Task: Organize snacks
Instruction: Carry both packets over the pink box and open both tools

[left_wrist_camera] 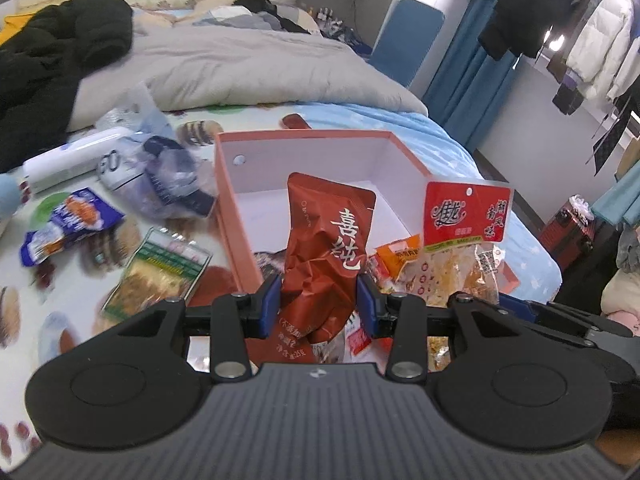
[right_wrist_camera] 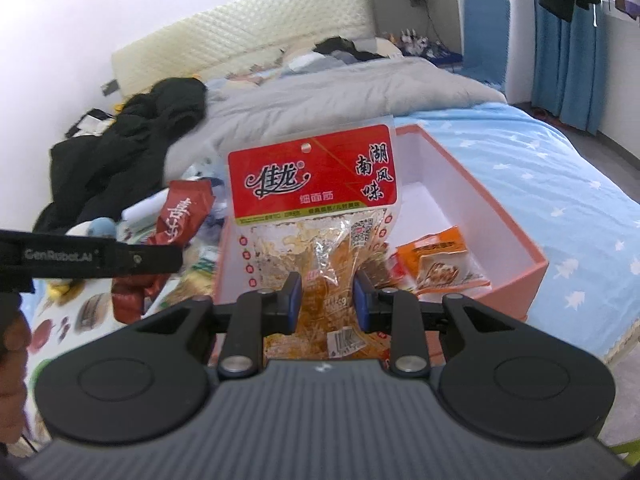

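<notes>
We hold a brown pouch [left_wrist_camera: 324,256] in our left gripper [left_wrist_camera: 318,306] and a red-topped packet [right_wrist_camera: 316,216] in our right gripper [right_wrist_camera: 327,300], above the pink box [left_wrist_camera: 228,204] on the cluttered bed [right_wrist_camera: 520,168].

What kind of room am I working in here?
A bedroom, most likely: a bed with a grey quilt, a padded headboard, and coats hanging by blue curtains.

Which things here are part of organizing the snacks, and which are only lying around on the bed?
Part of the job:
- brown-red packet, in left hand-held gripper
- red-topped clear packet, in right hand-held gripper
- pink box
- orange packet
- blue packet
- green packet

Lying about:
- black jacket
- grey duvet
</notes>
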Tool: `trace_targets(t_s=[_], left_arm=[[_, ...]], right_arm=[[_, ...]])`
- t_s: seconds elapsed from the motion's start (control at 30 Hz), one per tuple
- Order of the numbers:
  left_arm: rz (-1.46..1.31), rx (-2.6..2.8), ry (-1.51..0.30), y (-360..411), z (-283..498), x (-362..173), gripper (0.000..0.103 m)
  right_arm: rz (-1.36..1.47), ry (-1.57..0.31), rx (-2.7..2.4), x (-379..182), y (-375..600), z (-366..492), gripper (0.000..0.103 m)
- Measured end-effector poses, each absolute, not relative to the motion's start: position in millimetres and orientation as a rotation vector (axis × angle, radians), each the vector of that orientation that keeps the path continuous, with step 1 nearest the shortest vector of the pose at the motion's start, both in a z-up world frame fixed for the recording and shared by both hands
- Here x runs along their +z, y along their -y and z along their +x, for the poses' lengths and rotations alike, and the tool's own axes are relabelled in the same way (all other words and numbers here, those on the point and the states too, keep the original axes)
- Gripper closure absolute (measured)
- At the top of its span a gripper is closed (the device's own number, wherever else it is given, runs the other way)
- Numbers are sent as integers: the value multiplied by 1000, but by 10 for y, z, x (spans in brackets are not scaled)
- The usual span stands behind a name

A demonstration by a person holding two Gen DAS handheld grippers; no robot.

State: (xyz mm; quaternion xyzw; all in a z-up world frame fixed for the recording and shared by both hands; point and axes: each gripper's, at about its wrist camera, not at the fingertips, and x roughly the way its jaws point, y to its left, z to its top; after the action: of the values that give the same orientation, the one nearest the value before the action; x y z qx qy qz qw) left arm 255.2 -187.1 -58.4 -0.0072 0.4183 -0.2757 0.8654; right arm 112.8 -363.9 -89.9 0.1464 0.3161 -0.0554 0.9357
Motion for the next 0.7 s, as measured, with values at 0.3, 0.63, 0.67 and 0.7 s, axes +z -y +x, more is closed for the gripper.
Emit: trace_targets(t_s=[0.3,0.63,0.67,0.7], left_arm=[[7,-603,-940,2344,3154,-886,57],[28,-617,-954,2519,3394,-1061,47],[34,-615,-950,2519,3396,-1054,46],[36,-614,-946,2515,3391,-1041,46]], right_arm=[[337,-706,-160,-1175,4017,1682,73],[367,-753,-166,-1412,4149,1950,72],[368,-758,-168,-1420,4149,1961,72],[370,-763,-167,-1425,4148,1965,72]])
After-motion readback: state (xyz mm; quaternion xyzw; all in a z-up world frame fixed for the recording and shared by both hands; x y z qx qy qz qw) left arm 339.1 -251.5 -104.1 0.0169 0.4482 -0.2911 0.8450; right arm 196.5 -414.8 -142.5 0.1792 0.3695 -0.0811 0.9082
